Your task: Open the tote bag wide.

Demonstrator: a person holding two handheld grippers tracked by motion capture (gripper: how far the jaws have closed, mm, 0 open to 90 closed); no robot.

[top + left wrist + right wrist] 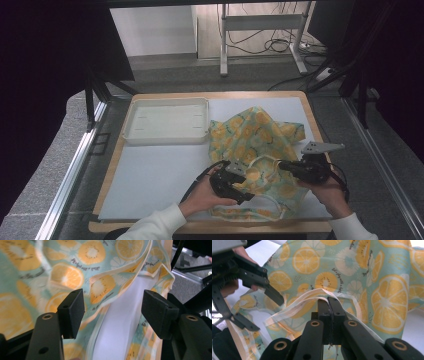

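The lemon-print apron (257, 145) lies crumpled on the tabletop (155, 175). The right tool (329, 305) is clamped on its cream strap (294, 307), probably pinning it so the left tool (112, 308), jaws parted, can take a hem (117, 272) to spread it.

On the worktop (160, 170) the cloth (255, 135) lies just right of the tray (166, 135), which sits at the far side.
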